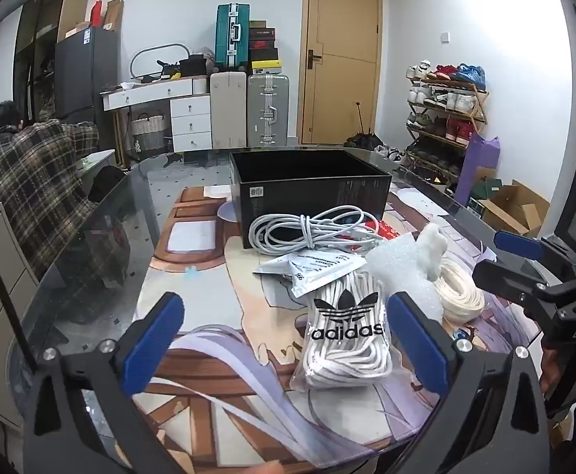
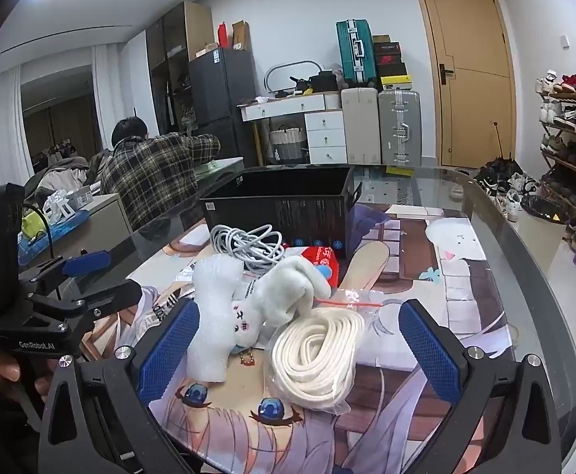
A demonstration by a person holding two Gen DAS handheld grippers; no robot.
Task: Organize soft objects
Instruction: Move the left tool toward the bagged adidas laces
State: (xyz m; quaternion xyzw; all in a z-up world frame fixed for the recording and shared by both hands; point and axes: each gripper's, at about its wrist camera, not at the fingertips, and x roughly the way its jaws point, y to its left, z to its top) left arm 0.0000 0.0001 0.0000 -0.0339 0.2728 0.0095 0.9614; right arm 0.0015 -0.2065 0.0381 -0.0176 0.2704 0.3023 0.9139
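A pile of soft things lies on the glass table before an open black box (image 1: 307,193) (image 2: 284,197). In it are a bagged white adidas lace bundle (image 1: 345,339), a coiled white cable (image 1: 307,229) (image 2: 248,247), a white plush toy (image 2: 284,296) (image 1: 432,251), white foam wrap (image 2: 212,316) (image 1: 402,272) and a bagged cream cord coil (image 2: 315,359) (image 1: 459,296). My left gripper (image 1: 288,343) is open, its jaws on either side of the adidas bag's near end. My right gripper (image 2: 299,347) is open around the cream coil and foam wrap.
A red packet (image 2: 323,260) and a grey printed pouch (image 1: 307,276) lie in the pile. The table (image 2: 524,260) carries an anime-print mat. A person in a plaid shirt (image 1: 31,181) sits at the left. Suitcases, drawers, a door and a shoe rack (image 1: 445,118) stand behind.
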